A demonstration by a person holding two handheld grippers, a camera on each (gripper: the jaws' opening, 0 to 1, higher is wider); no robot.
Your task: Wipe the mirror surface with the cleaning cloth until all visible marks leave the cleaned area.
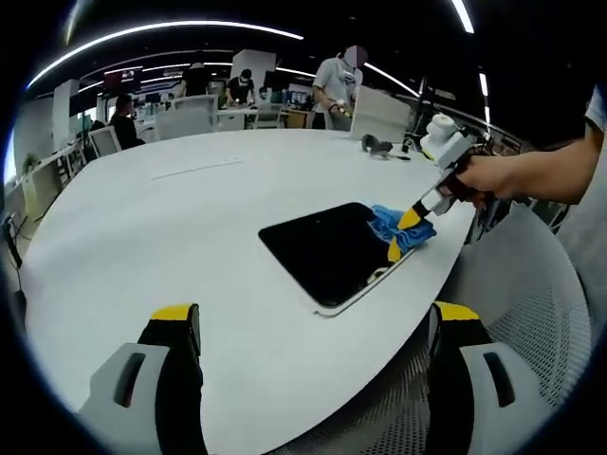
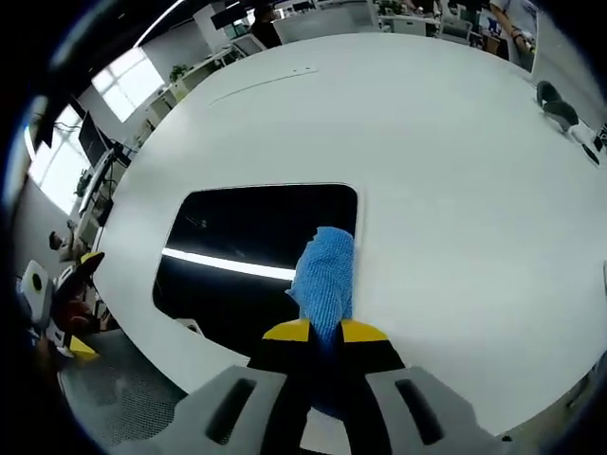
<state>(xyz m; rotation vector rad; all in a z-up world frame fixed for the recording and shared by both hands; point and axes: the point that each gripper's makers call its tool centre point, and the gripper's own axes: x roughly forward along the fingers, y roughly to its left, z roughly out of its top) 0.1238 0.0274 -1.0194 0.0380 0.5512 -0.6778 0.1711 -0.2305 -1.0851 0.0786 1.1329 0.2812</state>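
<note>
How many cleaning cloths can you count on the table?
1. A blue cloth is pinched in the right gripper and lies on the mirror, near the mirror's edge. It also appears in the left gripper view. None other shows on the white table.

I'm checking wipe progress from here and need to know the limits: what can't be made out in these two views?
- Marks on the mirror: right gripper view, the glass reads black with a ceiling-light reflection; smudges can't be told.
- Mirror corner under the blue cloth: both views, cloth covers it.
- Cloth's gripped end: right gripper view, hidden inside the right tool.
- Mirror in the left gripper view: too small for streaks.
</note>
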